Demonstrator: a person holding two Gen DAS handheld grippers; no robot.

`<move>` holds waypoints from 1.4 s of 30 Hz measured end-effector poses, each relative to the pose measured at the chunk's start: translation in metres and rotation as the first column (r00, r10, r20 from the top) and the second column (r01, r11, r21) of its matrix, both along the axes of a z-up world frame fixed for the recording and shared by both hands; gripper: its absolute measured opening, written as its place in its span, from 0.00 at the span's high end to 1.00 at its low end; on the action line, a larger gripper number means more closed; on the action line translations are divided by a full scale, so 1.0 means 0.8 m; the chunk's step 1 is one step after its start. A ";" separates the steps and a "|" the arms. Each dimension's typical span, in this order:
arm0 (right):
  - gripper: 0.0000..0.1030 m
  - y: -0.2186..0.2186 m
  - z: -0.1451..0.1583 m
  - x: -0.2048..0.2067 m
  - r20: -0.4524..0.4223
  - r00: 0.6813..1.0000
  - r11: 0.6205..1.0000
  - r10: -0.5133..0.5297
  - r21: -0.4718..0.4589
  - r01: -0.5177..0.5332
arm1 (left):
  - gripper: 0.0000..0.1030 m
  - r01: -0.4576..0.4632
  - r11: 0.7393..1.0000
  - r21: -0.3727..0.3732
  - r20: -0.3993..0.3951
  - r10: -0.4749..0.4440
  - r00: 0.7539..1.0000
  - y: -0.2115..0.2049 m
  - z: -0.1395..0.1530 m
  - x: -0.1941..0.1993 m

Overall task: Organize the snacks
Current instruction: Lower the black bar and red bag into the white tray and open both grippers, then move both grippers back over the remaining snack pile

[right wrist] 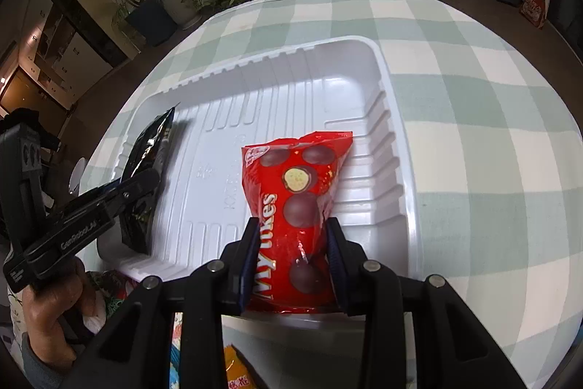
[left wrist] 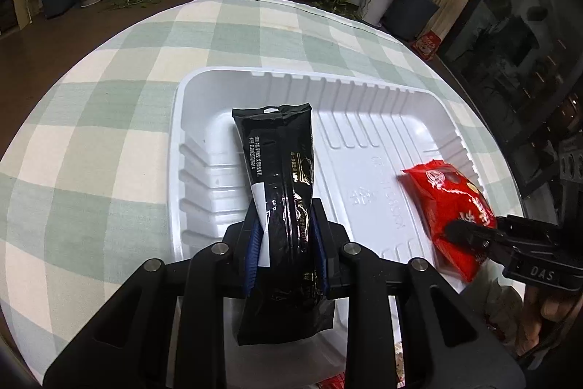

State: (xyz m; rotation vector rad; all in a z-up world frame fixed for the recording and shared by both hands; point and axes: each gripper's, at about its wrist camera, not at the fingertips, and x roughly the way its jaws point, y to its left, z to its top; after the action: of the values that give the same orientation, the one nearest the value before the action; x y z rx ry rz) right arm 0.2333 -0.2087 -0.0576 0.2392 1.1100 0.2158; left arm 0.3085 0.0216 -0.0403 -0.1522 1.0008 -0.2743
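My left gripper (left wrist: 286,236) clamps the black pack (left wrist: 280,170) over the tray (left wrist: 382,119); its lower end hides behind the fingers. My right gripper (right wrist: 291,257) clamps the red pack (right wrist: 298,185) over the tray's right side. Snacks at the tabletop's (right wrist: 473,141) near edge are cut off, unreadable.

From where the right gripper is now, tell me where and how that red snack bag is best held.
Grip the red snack bag across its lower half, pads on its two side edges, coming from the near side of the white tray. The bag lies lengthwise away from the right gripper, narrow enough to span, and that is just how it is clamped now.
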 end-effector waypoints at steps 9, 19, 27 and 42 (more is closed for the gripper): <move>0.64 -0.016 0.015 -0.007 0.043 0.998 0.994 -0.046 0.097 0.041 | 0.76 -0.008 1.000 0.007 0.008 0.008 1.000 0.001 -0.006 0.013; 0.64 -0.033 0.004 0.022 0.041 0.994 0.984 -0.101 0.148 0.094 | 0.76 -0.003 1.000 0.026 0.029 0.002 1.000 -0.004 -0.007 0.009; 0.64 -0.035 0.006 0.024 0.052 0.992 0.983 -0.115 0.153 0.106 | 0.76 -0.005 1.000 0.026 0.028 0.004 1.000 -0.004 -0.005 0.008; 0.53 -0.024 0.001 0.025 0.058 0.995 0.993 -0.082 0.092 0.076 | 0.41 0.028 0.999 0.030 0.062 -0.030 0.998 -0.013 0.003 0.001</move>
State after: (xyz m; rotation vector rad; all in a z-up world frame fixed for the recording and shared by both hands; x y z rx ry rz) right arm 0.2530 -0.2278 -0.0572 0.3540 1.0287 0.2015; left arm 0.3092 0.0112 -0.0383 -0.1017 0.9457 -0.2893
